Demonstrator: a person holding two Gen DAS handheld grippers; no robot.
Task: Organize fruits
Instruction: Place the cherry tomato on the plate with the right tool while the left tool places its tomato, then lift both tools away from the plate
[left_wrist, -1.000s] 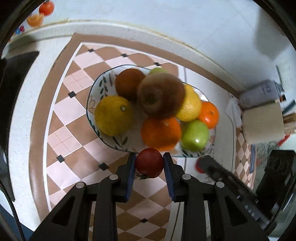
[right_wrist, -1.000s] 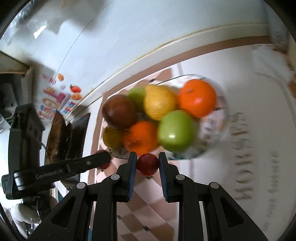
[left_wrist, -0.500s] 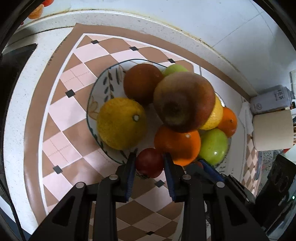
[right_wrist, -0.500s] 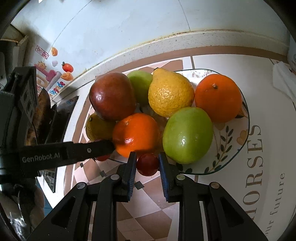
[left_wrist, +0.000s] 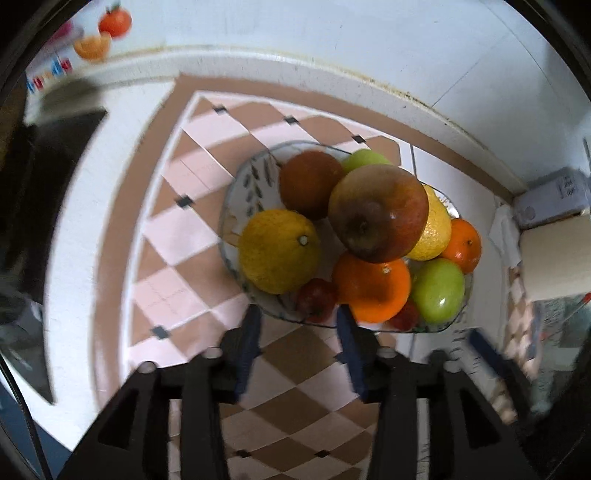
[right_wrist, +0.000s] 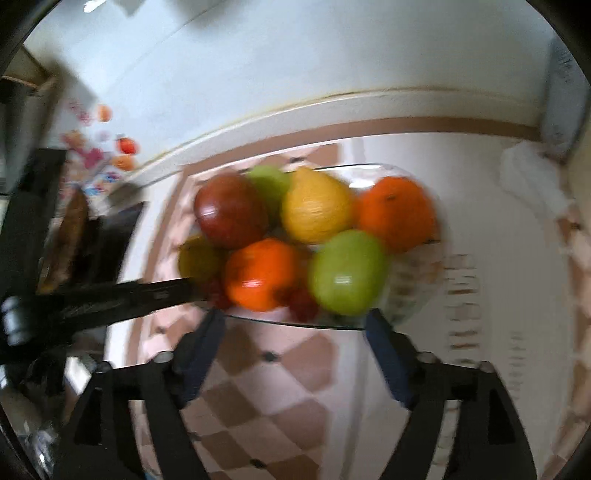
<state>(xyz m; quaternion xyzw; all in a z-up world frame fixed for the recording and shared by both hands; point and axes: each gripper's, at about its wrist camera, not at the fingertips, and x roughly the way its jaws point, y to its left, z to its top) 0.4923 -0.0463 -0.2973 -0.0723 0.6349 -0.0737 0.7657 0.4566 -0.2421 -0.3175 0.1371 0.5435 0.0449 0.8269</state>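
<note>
Left wrist view: the left gripper (left_wrist: 298, 320), its jaws just opening, stands spread with nothing pinched — a small red fruit (left_wrist: 317, 300) lies free at the near rim of the glass fruit bowl (left_wrist: 246, 184), between a yellow citrus (left_wrist: 279, 251) and an orange (left_wrist: 372, 290), under a large red apple (left_wrist: 378, 212).

Right wrist view, blurred: the right gripper (right_wrist: 293, 320), its jaws also just opening, gapes wide and empty before the bowl, where a second small red fruit (right_wrist: 303, 301) sits beside a green apple (right_wrist: 347, 271).
</note>
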